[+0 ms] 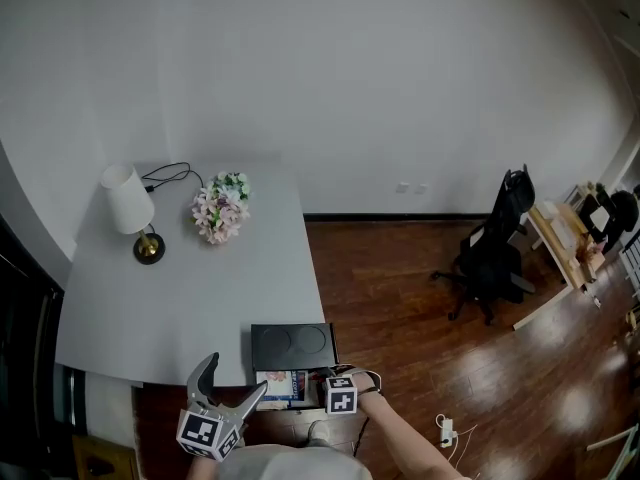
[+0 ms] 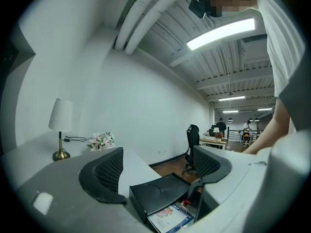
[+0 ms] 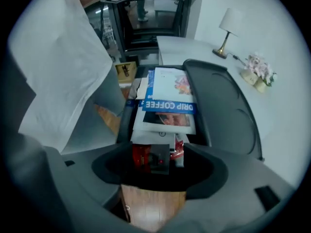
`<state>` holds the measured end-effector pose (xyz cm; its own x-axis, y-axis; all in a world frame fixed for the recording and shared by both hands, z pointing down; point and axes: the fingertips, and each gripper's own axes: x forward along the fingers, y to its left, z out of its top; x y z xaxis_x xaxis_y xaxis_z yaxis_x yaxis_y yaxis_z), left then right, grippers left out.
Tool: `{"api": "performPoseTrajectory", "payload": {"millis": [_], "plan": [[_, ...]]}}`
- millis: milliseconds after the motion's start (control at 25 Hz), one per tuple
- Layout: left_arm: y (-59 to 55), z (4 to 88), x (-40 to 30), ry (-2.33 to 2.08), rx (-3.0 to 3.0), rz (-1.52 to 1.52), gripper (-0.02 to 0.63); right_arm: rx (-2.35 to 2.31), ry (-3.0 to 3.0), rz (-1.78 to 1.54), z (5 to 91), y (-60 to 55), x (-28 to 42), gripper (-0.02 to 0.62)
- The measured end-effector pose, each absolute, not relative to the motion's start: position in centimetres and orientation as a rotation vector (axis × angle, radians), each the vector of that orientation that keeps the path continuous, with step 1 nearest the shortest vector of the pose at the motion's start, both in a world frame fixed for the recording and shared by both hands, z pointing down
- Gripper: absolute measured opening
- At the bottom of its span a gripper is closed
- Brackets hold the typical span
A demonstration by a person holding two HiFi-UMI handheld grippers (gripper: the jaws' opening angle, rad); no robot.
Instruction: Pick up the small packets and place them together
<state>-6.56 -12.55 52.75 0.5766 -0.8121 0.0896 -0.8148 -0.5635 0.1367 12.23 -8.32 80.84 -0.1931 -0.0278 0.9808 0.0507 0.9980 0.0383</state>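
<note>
Several small packets fill a black box (image 3: 127, 111) below the table's front edge. On top lies a white and blue drip coffee packet (image 3: 167, 103), also seen in the head view (image 1: 283, 386) and the left gripper view (image 2: 170, 217). Small red packets (image 3: 140, 157) lie at the near end. My right gripper (image 3: 155, 165) points steeply down over them, open, with the red packets between its jaws; I see no pad pressing. Its marker cube (image 1: 340, 394) shows in the head view. My left gripper (image 1: 235, 376) is held level beside the box, open wide and empty.
A black tray (image 1: 292, 346) with two round hollows sits on the grey table (image 1: 180, 298) at its front edge, right above the box. A lamp (image 1: 130, 208) and flowers (image 1: 220, 208) stand at the back. An office chair (image 1: 495, 248) stands on the wooden floor to the right.
</note>
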Motion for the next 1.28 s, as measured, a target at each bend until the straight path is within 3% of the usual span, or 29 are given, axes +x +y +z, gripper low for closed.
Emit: {"api": "performPoseTrajectory", "payload": {"millis": [120,200,280,320,560,880,1280], "plan": [[-12.4,52.8,-7.2,-1.395,2.621,0.022,0.445,-0.054,-1.675,-0.103,82.7,-8.1,12.8,0.322],[-12.3,52.8,-7.9,-1.413,2.611,0.021,0.445,-0.04,-1.638,-0.129,83.1,-8.3,12.9,0.268],[-12.2,53.0,-8.5,-1.432,2.594,0.017,0.445,-0.025,-1.613,-0.168,83.3,-8.5,12.9,0.256],[-12.2,53.1,-8.7,-1.438,2.586,0.017,0.445,-0.015,-1.606,-0.194,83.4,-8.7,12.9,0.155],[-12.0,53.5,-9.5,-1.453,2.563,0.01,0.443,0.131,-1.668,-0.224,82.7,-10.5,12.6,0.1],[-12.1,53.6,-8.8,-1.421,2.568,-0.005,0.439,0.27,-1.826,-0.182,78.9,-10.5,11.4,0.048],[-12.0,53.9,-9.3,-1.441,2.55,-0.01,0.439,0.259,-2.036,-0.236,69.8,-12.8,6.6,0.046]]}}
